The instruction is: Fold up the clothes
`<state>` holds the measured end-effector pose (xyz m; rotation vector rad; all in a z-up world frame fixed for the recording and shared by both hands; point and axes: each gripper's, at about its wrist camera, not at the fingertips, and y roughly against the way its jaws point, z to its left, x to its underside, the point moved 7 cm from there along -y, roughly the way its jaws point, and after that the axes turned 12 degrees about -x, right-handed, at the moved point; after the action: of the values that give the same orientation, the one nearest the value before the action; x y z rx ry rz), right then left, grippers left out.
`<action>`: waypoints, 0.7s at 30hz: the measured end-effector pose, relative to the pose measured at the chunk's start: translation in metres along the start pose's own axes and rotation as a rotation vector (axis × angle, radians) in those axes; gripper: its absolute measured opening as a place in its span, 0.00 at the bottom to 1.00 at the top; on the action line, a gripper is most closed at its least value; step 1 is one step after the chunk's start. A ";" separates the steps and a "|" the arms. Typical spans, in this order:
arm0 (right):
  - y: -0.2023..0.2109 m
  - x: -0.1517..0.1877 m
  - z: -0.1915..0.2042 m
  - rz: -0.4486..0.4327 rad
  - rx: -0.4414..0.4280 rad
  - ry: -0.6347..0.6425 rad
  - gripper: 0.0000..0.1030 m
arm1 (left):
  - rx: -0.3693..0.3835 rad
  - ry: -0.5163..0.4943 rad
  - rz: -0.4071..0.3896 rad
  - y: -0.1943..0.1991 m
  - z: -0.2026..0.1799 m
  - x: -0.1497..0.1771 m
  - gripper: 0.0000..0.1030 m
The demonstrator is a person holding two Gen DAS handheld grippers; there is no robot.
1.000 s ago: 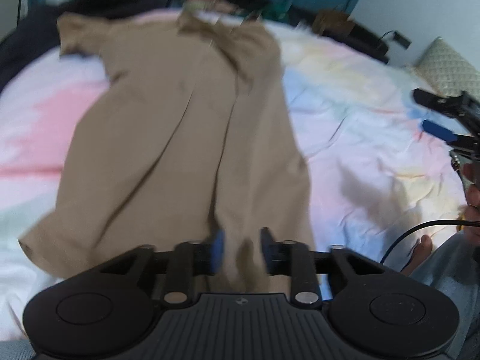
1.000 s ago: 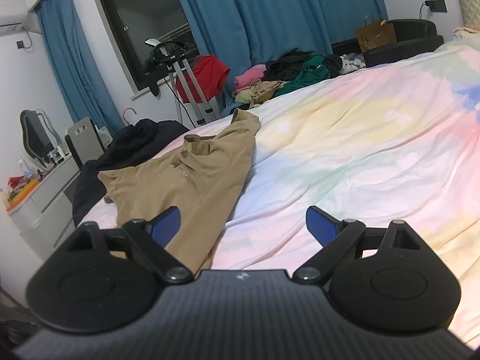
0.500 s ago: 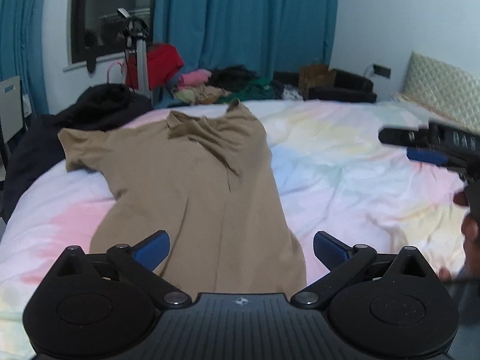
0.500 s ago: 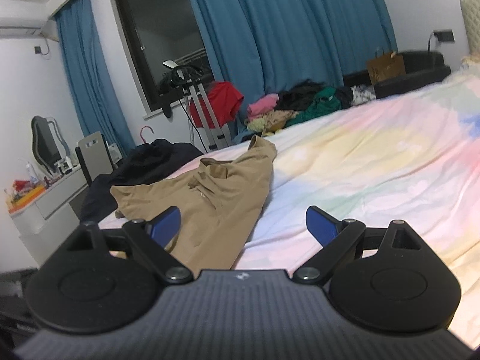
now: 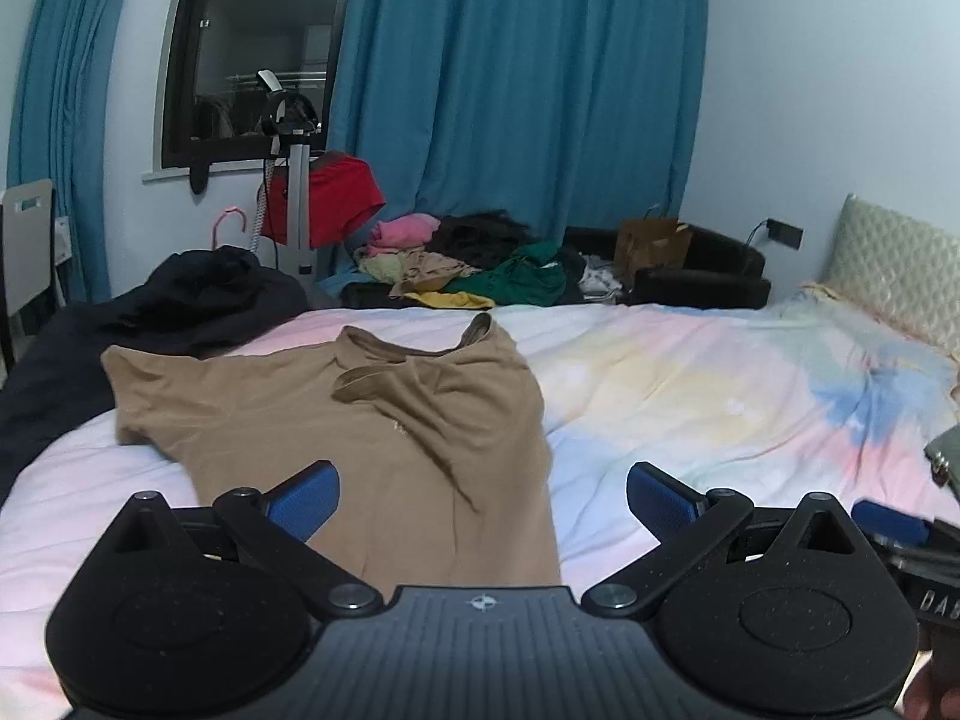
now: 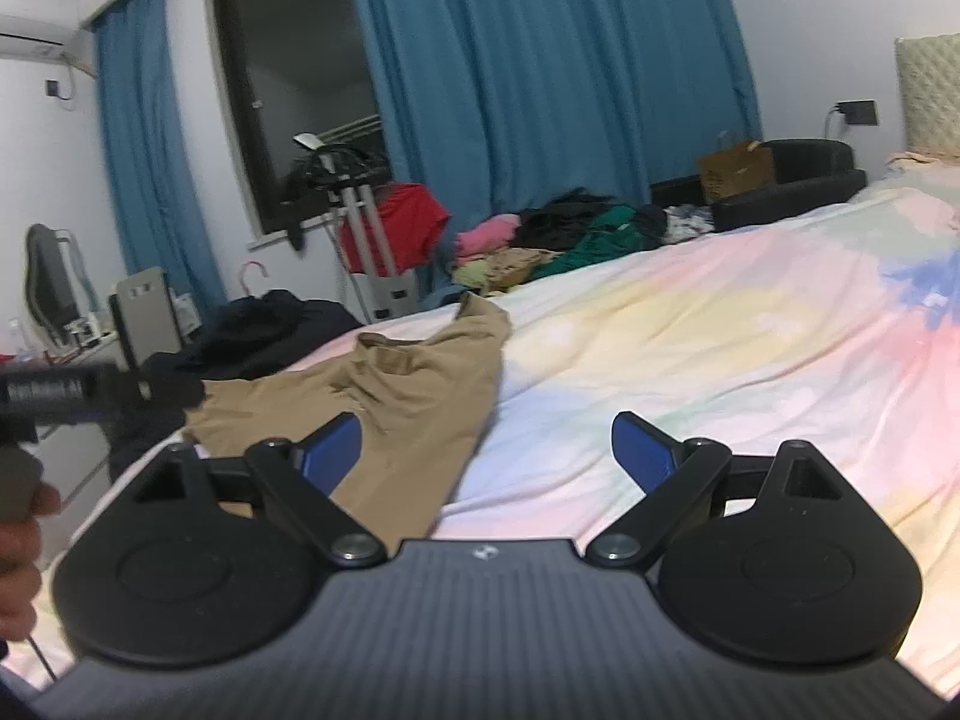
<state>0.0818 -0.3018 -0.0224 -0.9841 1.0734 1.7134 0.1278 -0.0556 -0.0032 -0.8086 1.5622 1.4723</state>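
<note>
Both grippers spread, empty: left gripper (image 5: 483,495), right gripper (image 6: 486,450). Tan shirt (image 5: 372,438) lies half-folded, collar at 12 o'clock. Risk: grabbing one layer only drags the fold crooked.

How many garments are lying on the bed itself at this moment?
2: a tan shirt spread on the pastel sheet, and a dark garment heaped at the far left corner. The pile of clothes beyond the bed may hide more.

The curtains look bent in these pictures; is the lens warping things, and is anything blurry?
Left wrist view: the blue curtains bow outward and the corners go dark, so yes, lens distortion; the tan shirt is fairly sharp. Right wrist view: similar curving, and the other tool at the left edge is blurred.
</note>
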 end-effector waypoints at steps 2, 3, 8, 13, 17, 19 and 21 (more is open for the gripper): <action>-0.002 0.003 -0.002 0.006 0.024 0.004 0.89 | 0.001 -0.007 -0.001 -0.006 0.001 0.005 1.00; -0.004 0.006 -0.002 0.013 0.034 0.010 0.89 | 0.005 -0.010 0.008 -0.010 0.003 0.011 1.00; -0.014 0.017 0.000 0.054 0.084 0.042 0.89 | -0.012 -0.041 0.013 -0.017 0.026 0.031 1.00; -0.040 0.018 0.022 0.118 0.073 0.045 0.89 | -0.075 -0.017 -0.006 -0.014 0.079 0.038 1.00; -0.082 0.007 0.065 0.160 0.006 0.074 0.89 | -0.121 0.097 0.021 -0.016 0.132 0.046 1.00; -0.113 0.001 0.091 0.184 -0.047 0.080 0.89 | -0.146 0.146 0.016 -0.014 0.155 0.045 1.00; -0.151 -0.002 0.119 0.208 -0.103 0.103 0.89 | -0.156 0.201 0.011 -0.012 0.176 0.045 1.00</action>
<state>0.2027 -0.1531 -0.0208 -1.0650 1.1988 1.9195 0.1417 0.1211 -0.0444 -1.0682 1.6134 1.5754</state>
